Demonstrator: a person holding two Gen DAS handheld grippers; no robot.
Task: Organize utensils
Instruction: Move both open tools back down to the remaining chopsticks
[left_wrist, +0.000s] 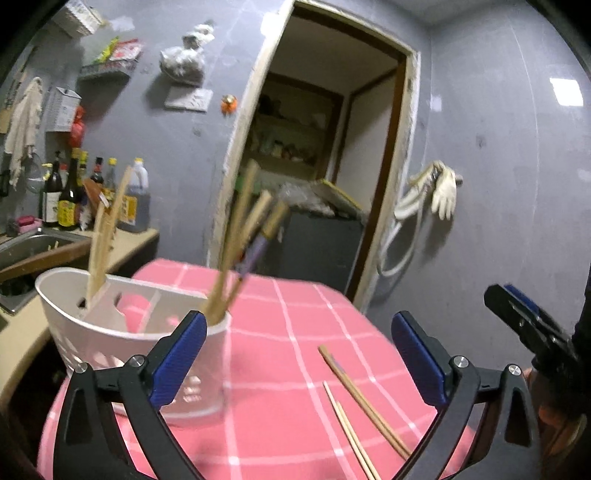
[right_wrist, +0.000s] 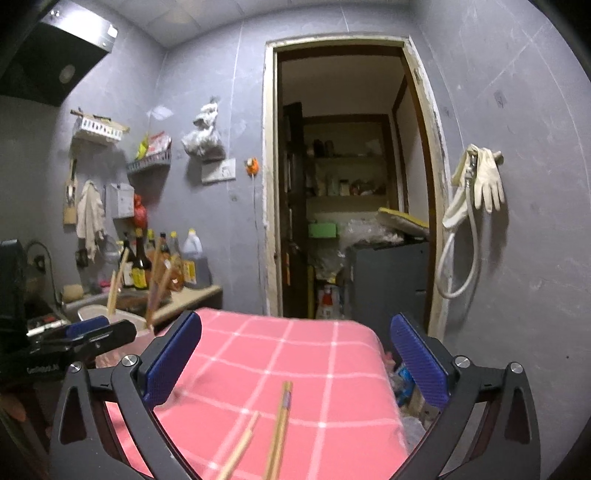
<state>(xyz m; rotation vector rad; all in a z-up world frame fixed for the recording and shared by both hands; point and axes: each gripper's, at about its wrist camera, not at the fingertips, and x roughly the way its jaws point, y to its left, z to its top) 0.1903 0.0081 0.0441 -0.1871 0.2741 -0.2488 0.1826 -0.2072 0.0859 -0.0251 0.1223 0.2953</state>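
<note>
Both claws released: left claw (left_wrist: 299, 354) and right claw (right_wrist: 295, 354) gape empty over pink surface (left_wrist: 295, 314). Loose chopsticks (left_wrist: 354, 398) lie betw. left claw's fingers, prob. next for white holder (left_wrist: 74, 325) just left.

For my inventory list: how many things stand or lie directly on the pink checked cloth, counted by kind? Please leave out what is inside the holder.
White holder: 1
Loose chopsticks: 3, as far as the left wrist view shows; two lie close together
Total: 4
</note>
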